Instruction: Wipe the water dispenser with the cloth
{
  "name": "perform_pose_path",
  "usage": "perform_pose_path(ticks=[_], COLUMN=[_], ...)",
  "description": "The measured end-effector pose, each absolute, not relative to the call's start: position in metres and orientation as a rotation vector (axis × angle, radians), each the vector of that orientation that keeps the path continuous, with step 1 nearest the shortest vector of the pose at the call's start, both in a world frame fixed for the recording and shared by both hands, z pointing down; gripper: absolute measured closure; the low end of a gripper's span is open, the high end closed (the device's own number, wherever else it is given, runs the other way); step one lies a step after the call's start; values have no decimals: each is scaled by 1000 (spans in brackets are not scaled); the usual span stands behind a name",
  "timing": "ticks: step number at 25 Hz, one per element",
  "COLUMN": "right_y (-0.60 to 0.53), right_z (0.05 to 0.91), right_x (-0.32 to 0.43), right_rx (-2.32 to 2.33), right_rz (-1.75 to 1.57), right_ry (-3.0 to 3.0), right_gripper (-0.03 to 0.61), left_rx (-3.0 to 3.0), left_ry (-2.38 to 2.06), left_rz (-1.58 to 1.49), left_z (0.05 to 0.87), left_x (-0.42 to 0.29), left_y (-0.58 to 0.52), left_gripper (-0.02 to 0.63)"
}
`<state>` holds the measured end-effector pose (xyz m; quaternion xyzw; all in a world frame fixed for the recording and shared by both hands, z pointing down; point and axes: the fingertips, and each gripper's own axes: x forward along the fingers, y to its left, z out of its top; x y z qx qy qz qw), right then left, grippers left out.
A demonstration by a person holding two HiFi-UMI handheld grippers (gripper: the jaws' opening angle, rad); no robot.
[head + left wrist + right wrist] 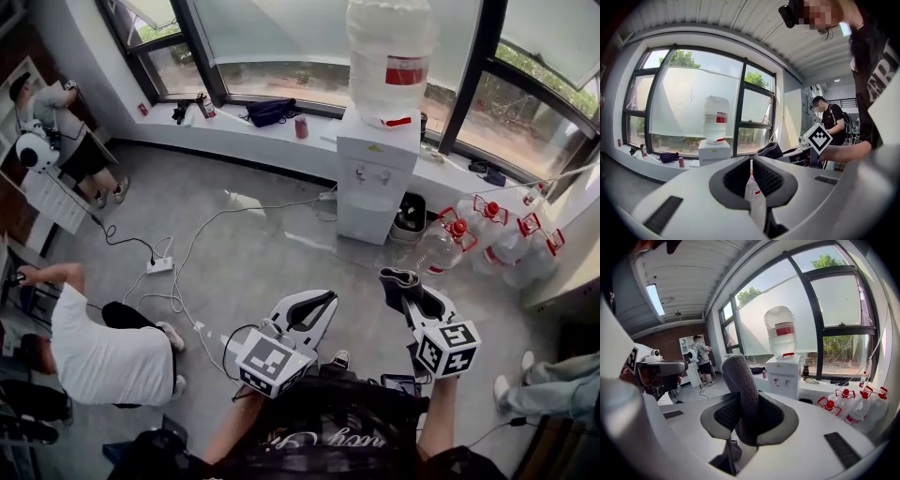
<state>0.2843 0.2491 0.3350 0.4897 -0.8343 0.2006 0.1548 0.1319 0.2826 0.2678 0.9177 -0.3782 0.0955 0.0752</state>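
The white water dispenser (375,183) stands against the window sill with a large clear bottle (389,56) on top. It is also in the left gripper view (714,152) and the right gripper view (783,373), a few steps ahead of both grippers. My right gripper (401,279) (747,399) is shut on a dark grey cloth (740,376), which sticks up out of the jaws. My left gripper (319,300) (751,161) is shut with nothing in it. Both are held low in front of the person, apart from the dispenser.
Several spare water bottles with red handles (487,234) stand on the floor right of the dispenser, and a dark bin (410,217) sits beside it. Cables and a power strip (159,265) cross the floor at left. A person (103,356) crouches at lower left; someone's legs (553,389) show at right.
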Motion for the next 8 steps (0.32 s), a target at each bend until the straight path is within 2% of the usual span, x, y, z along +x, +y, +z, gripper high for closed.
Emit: perform_pose_path(ticks=[8], right_y=[242], right_z=[330], right_x=[291], right_rx=[1426], right_rz=[534], right_ry=[-2383], right_gripper=[479], left_rx=[2767], left_ry=[-1124], left_rz=[288], left_z=[266], left_x=[135], left_y=[283], left_gripper=[592])
